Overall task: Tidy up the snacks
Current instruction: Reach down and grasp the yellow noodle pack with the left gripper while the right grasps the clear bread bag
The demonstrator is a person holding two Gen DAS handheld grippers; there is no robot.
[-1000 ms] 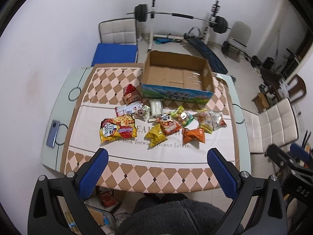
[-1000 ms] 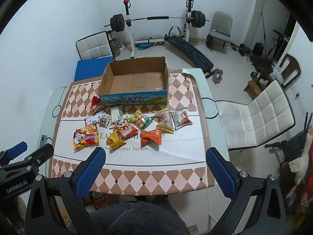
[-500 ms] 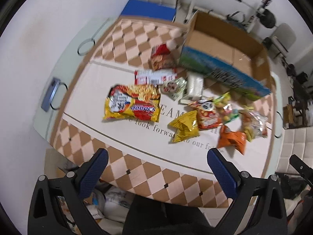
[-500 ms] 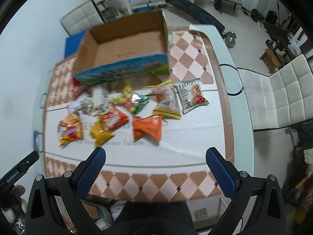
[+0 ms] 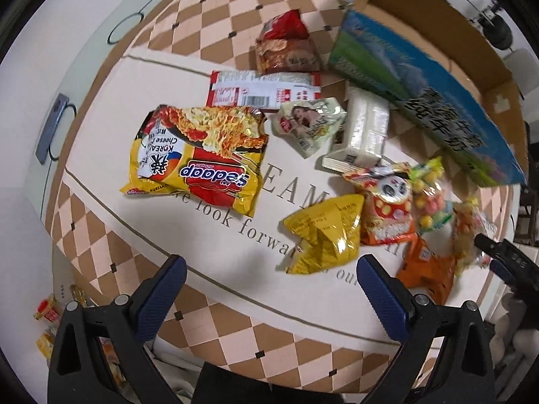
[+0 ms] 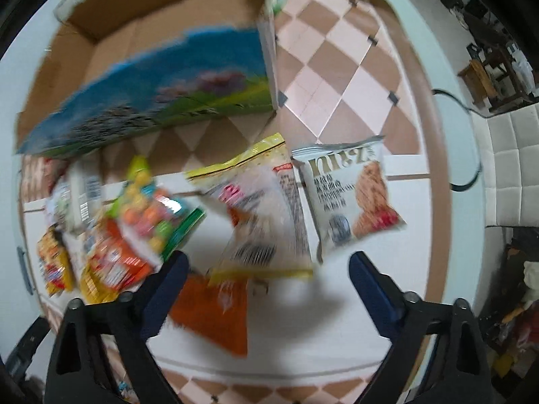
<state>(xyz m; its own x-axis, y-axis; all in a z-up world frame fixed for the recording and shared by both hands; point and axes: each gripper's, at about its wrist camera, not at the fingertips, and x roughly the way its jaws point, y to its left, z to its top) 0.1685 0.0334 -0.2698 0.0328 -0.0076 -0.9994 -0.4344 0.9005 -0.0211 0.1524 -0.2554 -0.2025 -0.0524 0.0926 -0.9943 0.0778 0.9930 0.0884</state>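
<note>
Both views close, downward — sharing snacks (image 5: 323, 232), box (image 6: 151, 101)

A checkered brown-and-pink cloth (image 5: 215, 10) with printed lettering is spread over the pale tabletop (image 5: 60, 67), where a grey phone (image 5: 52, 123) is laid near the left edge. A white padded chair (image 6: 512, 175) and a small wooden stool (image 6: 478, 79) are seen beyond the right side.

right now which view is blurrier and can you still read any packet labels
Right wrist view: heavy motion smear over the cardboard box and the middle packets; only the white cookie packet stays fairly sharp. Left wrist view: mostly crisp, the yellow noodle packet is legible, with slight blur at the right edge and fisheye bending.
</note>
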